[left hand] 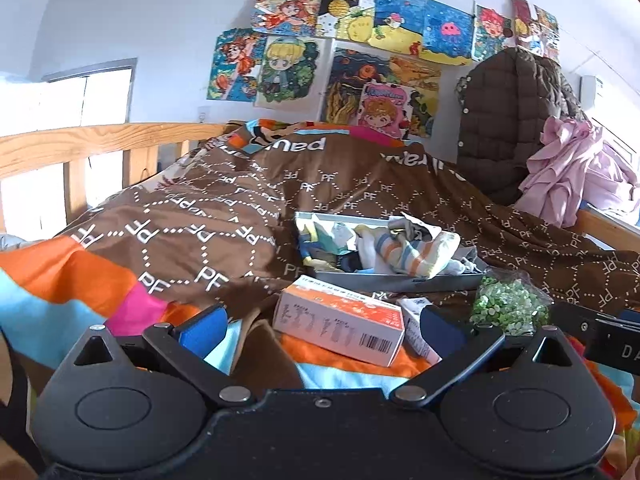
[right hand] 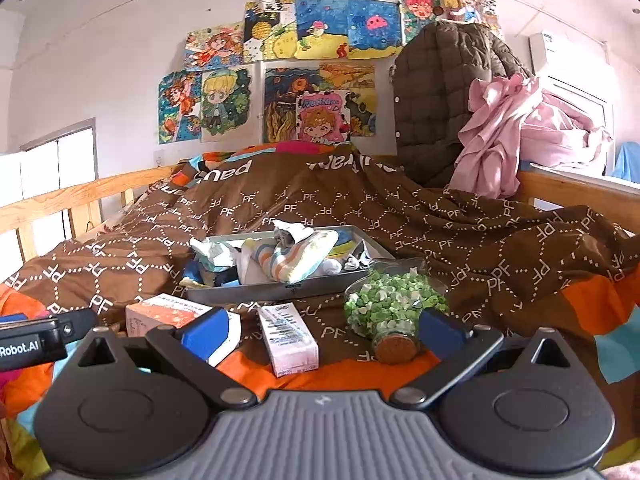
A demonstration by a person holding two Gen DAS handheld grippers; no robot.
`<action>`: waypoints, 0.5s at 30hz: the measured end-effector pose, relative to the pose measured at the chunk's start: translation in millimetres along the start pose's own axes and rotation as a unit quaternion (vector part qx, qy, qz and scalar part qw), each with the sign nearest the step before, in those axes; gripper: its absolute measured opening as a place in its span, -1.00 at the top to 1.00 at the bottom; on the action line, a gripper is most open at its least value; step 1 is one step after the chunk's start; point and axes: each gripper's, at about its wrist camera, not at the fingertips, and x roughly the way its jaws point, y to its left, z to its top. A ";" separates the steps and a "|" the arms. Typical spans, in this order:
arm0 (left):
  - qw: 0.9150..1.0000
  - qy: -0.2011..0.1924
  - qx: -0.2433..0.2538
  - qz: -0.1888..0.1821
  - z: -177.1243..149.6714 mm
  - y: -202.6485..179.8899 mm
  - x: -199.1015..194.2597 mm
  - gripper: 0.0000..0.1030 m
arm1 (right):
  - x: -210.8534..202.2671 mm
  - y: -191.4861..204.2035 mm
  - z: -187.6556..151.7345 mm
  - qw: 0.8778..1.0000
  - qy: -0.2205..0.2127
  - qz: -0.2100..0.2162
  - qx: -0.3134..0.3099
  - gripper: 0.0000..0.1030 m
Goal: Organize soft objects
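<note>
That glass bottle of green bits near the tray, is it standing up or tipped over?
Tipped over. The bottle lies on its side on the blanket, cork end towards the camera, just right of the tray. The cork looks in place.

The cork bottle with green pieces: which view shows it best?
The right wrist view: the bottle lies there whole on the bedspread, cork toward the camera. In the left wrist view the bottle shows only its green filling; a finger hides its lower part.
</note>
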 end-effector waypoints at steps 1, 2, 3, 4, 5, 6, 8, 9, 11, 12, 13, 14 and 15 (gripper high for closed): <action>1.000 -0.001 0.000 0.002 -1.3 0.3 -0.7 -0.98 | 0.6 1.3 -0.5 1.000 0.000 -0.001 -0.003 -1.00; 1.000 -0.002 0.001 0.005 -2.7 0.5 -1.4 -0.98 | 1.7 2.2 -1.1 1.000 0.001 -0.001 -0.004 -1.00; 1.000 -0.003 0.002 0.006 -3.7 0.6 -2.0 -0.98 | 3.6 2.8 -1.7 1.000 0.004 0.000 -0.005 -0.99; 1.000 -0.004 0.002 0.006 -4.6 0.5 -2.3 -0.98 | 5.0 3.6 -2.3 1.000 0.007 -0.001 -0.006 -0.99; 1.000 -0.004 0.002 0.006 -4.7 0.3 -2.1 -0.98 | 6.3 3.7 -3.0 1.000 0.010 -0.001 -0.006 -0.99; 1.000 -0.004 0.003 0.005 -5.7 0.3 -2.2 -0.98 | 7.5 3.9 -3.6 1.000 0.013 -0.001 -0.005 -0.99; 1.000 0.000 0.004 0.005 -7.4 -0.8 -1.5 -0.98 | 8.9 3.9 -4.3 1.000 0.016 0.000 -0.003 -0.99; 1.000 0.000 0.005 0.006 -8.0 -1.3 -0.9 -0.98 | 9.1 3.9 -4.7 1.000 0.016 0.001 -0.003 -1.00; 1.000 0.002 0.006 0.007 -10.2 -2.2 -0.6 -0.98 | 9.0 4.1 -4.7 1.000 0.015 0.001 -0.003 -1.00; 1.000 0.003 0.007 0.008 -11.0 -2.3 -0.5 -0.98 | 9.0 4.0 -4.5 1.000 0.015 0.000 -0.003 -1.00; 1.000 0.003 0.008 0.009 -11.4 -2.6 -0.4 -0.98 | 9.0 4.0 -4.5 1.000 0.016 0.000 -0.003 -1.00; 1.000 0.004 0.009 0.010 -11.7 -2.9 -0.5 -0.98 | 9.1 4.0 -4.6 1.000 0.017 0.001 -0.003 -0.99; 1.000 0.004 0.009 0.010 -12.1 -2.9 -0.3 -0.98 | 9.7 4.3 -4.8 1.000 0.018 0.001 -0.003 -0.99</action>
